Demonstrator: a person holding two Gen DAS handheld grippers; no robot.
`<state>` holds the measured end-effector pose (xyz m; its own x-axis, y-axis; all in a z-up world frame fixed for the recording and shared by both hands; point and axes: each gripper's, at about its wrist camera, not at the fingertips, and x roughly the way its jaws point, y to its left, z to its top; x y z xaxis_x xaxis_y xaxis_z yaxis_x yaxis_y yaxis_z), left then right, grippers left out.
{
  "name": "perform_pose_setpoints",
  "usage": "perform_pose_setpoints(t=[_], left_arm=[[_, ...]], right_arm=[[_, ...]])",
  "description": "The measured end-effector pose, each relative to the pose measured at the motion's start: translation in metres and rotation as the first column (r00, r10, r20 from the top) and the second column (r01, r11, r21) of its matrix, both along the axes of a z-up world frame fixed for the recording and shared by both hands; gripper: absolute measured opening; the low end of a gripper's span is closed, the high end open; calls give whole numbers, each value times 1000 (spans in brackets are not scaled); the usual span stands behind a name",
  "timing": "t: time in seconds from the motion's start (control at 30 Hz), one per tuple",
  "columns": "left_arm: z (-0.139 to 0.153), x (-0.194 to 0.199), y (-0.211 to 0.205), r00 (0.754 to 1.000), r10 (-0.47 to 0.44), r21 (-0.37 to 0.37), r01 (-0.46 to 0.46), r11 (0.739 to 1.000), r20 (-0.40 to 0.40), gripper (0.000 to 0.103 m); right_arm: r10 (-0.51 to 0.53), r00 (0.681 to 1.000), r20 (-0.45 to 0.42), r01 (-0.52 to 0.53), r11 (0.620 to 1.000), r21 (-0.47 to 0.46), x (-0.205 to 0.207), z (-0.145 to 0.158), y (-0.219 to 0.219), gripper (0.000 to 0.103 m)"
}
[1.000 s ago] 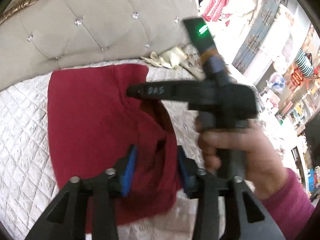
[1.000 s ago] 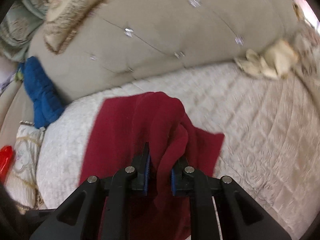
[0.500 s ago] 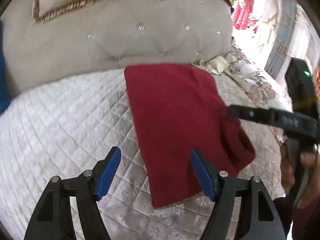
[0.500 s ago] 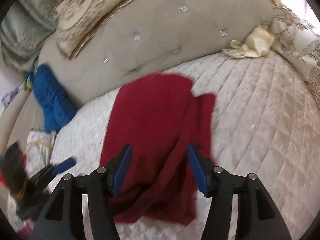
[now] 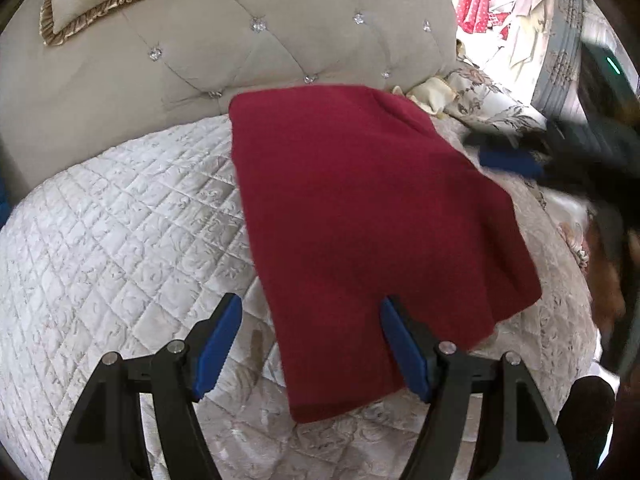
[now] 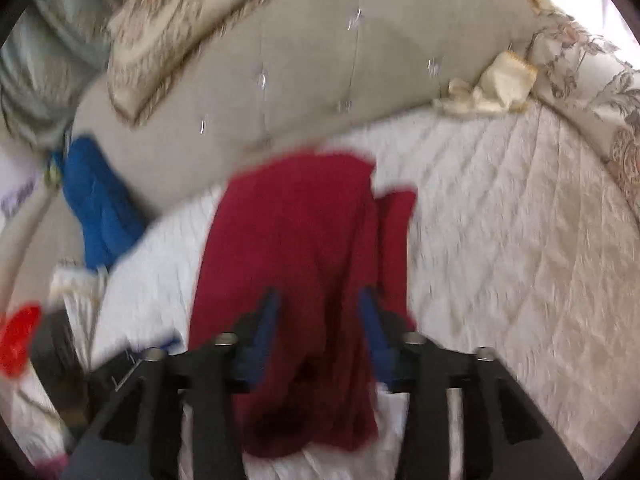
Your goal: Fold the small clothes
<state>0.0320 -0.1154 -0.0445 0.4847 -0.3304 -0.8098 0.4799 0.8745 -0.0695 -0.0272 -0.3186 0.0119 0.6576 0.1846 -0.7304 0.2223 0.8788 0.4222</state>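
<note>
Nearest, the left gripper point(image 5: 310, 344) has its blue-padded fingers point(image 5: 218, 344) spread wide, released, above the near edge of the folded dark-red knit garment point(image 5: 360, 220), nothing pinched. The right gripper point(image 6: 318, 336), fingers parted after a slight closing, hovers over the same soft cloth without clamping it. It lies flat on the quilted cream bedspread point(image 5: 120, 220). Beyond, the tufted beige headboard point(image 5: 240, 52). Only the right view shows the blue padded bundle point(image 6: 96, 204)
</note>
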Motion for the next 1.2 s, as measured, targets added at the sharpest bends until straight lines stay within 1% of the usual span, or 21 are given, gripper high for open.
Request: perform_pose_setpoints(t=[0.07,0.13,0.17,0.2,0.23,0.3,0.33,0.37,0.4,0.43,0.47,0.53,0.63,0.73,0.87,0.97,1.03,1.07,1.1,1.17,1.2], left_arm=[[-3,0,-1,1000,-3,-2,3,1000,-4,76],[-5,0,-4,1000,-10,0,10,1000,-7,76],[-6,0,-5,1000,-15,2,15,1000,-7,76],[-7,0,-7,1000,-22,3,22,1000,-6,76],[-7,0,-8,1000,-28,3,28,1000,-6,76],[-7,0,-12,999,-43,4,43,999,-3,76],[-8,1,-13,999,-48,-1,48,999,-5,76],[-8,2,-14,999,-51,-10,51,999,-9,76],[-8,3,-16,999,-52,-21,52,998,-11,76],[-8,4,-17,999,-50,-25,50,998,-11,76],[-9,5,-18,999,-49,-18,49,999,-15,77],[-13,6,-19,999,-41,-8,40,999,-31,76],[-15,6,-18,999,-25,-7,25,1000,-33,76],[-11,5,-18,1000,-20,-2,20,1000,-12,76],[-10,1,-19,1000,-8,6,8,1000,3,76],[-9,-1,-18,1000,-6,13,6,1000,14,76],[-8,-2,-17,1000,-5,18,4,1000,22,76],[-8,-2,-17,1000,-3,20,2,1000,24,76],[-8,-1,-16,1000,0,21,-1,1000,23,76],[-9,2,-15,1000,10,22,-11,1000,16,76],[-8,3,-12,1000,14,18,-14,1000,11,76]], right_arm=[[-56,998,-4,56,997,-54,28,1,-4,34],[-69,997,-25,68,997,-46,56,-7,-11,33],[-63,997,-55,61,997,-43,72,-15,-14,10],[-60,996,-70,56,997,-58,79,-19,-13,0],[-63,996,-67,57,995,-88,85,-19,-15,0],[-48,999,-15,46,989,-141,85,-14,-16,0],[-49,999,-12,46,983,-180,86,-16,-16,0],[-64,997,-54,51,977,-207,92,-28,-18,0],[-79,992,-96,57,976,-209,97,-40,-21,0],[-86,990,-115,62,979,-196,99,-51,-25,0],[-80,993,-87,64,981,-181,95,-51,-29,0],[-77,995,-66,66,985,-159,88,-42,-30,0],[-80,996,-43,74,988,-132,63,-17,-27,1],[-8,999,-31,3,988,-156,34,6,-7,3],[87,996,-34,-92,977,-195,-1,16,30,3],[130,989,-67,-142,967,-212,-11,7,48,3],[105,989,-104,-132,945,-298,-15,-5,52,3],[73,989,-130,-114,930,-349,-16,-14,51,6],[40,987,-153,-93,930,-356,-16,-25,46,13],[9,988,-156,-55,956,-288,-18,-40,37,14],[3,990,-142,-41,963,-267,-20,-38,35,14]])
